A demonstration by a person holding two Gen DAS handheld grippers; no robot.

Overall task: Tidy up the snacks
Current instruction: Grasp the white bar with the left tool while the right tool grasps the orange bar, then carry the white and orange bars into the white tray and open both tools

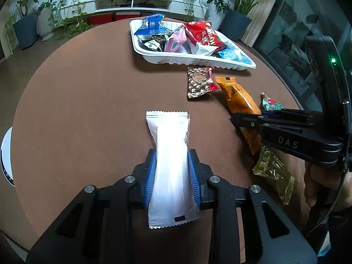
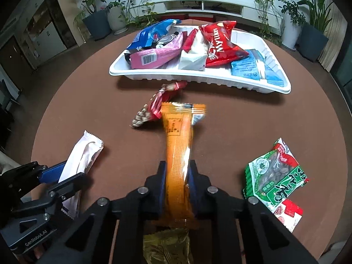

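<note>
Gripping one snack apiece, both claws look ready for the carry to the tray: the left gripper [image 1: 172,176] is closed on the white packet [image 1: 170,154] at the lower centre of its view, and the right gripper [image 2: 177,182] is closed on the orange packet [image 2: 178,154], whose far end blurs in the middle of its frame as though lifting. The white tray [image 1: 176,58], upper centre in both views, already holds a heap of packets, among them a red bag [image 2: 222,44], a pink packet [image 2: 154,55] and a blue bag [image 2: 151,33]. The next move, I judge, calls for bringing each packet over the tray's near rim and letting go where there is room, probably toward the emptier right end. Loose on the round brown table [image 1: 88,88] lie a star-patterned packet [image 1: 198,83] just in front of the tray, a green-and-red packet [image 2: 277,173] at the right and a gold packet [image 1: 272,171] at the lower right. Beyond the table the upper frame shows a white media shelf [image 1: 132,3] and potted plants [image 1: 26,22] along the wall.
</note>
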